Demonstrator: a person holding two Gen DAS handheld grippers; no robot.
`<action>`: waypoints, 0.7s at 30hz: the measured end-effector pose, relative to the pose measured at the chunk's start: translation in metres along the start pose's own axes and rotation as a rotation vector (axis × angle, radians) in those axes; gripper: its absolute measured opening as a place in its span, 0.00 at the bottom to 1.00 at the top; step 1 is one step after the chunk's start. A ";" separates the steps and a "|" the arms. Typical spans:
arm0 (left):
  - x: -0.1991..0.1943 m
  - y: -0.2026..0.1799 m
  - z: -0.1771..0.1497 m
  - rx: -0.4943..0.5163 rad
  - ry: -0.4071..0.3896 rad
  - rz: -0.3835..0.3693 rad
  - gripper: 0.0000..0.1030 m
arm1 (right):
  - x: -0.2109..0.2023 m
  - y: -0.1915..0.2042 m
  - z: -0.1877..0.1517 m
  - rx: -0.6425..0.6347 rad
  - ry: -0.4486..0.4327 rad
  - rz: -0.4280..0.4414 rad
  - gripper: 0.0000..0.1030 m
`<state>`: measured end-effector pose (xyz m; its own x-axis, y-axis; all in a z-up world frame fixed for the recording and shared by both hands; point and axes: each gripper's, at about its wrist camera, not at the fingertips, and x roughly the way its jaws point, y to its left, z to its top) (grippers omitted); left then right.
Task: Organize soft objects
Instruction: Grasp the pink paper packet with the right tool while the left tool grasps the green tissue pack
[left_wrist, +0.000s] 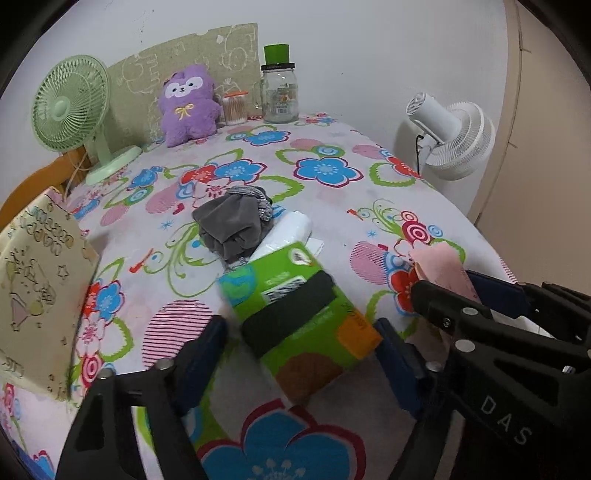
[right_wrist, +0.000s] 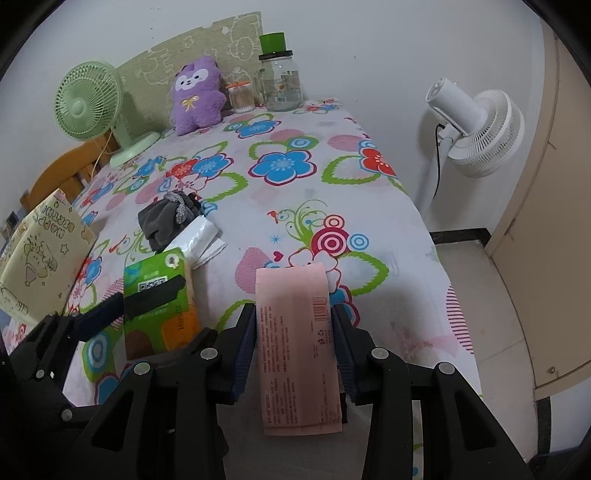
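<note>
A green tissue pack (left_wrist: 295, 295) (right_wrist: 159, 291) lies on the flowered bedsheet (left_wrist: 325, 206) between the fingers of my left gripper (left_wrist: 301, 326). The jaws stand on either side of it, and a thin gap shows at the left finger (left_wrist: 210, 339). My right gripper (right_wrist: 295, 321) is shut on a pink tissue pack (right_wrist: 295, 332) (left_wrist: 439, 262), held just right of the green one. Beyond them lie a crumpled grey cloth (left_wrist: 231, 225) (right_wrist: 162, 218) and a white tissue pack (left_wrist: 284, 229) (right_wrist: 195, 232). A purple plush toy (left_wrist: 188, 105) (right_wrist: 197, 96) sits at the far end.
A green desk fan (left_wrist: 70, 103) stands at the far left, with a glass jar (left_wrist: 279, 92) and a cotton-swab jar (left_wrist: 234, 107) by the wall. A yellow patterned box (left_wrist: 37, 288) is at the near left. A white floor fan (right_wrist: 476, 122) stands past the bed's right edge.
</note>
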<state>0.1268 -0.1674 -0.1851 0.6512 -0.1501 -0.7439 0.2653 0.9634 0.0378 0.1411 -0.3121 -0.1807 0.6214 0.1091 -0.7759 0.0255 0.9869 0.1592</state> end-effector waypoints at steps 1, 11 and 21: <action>0.001 0.000 0.001 -0.004 0.001 -0.007 0.73 | 0.001 0.000 0.001 0.004 -0.001 0.000 0.42; -0.006 0.008 0.001 -0.016 -0.017 -0.049 0.67 | 0.002 0.009 0.005 0.018 -0.005 0.014 0.42; -0.028 0.022 0.004 -0.012 -0.055 -0.025 0.67 | -0.021 0.032 0.009 -0.002 -0.053 -0.007 0.42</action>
<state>0.1168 -0.1422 -0.1609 0.6824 -0.1858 -0.7069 0.2737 0.9617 0.0115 0.1355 -0.2843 -0.1540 0.6620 0.0958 -0.7434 0.0285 0.9879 0.1527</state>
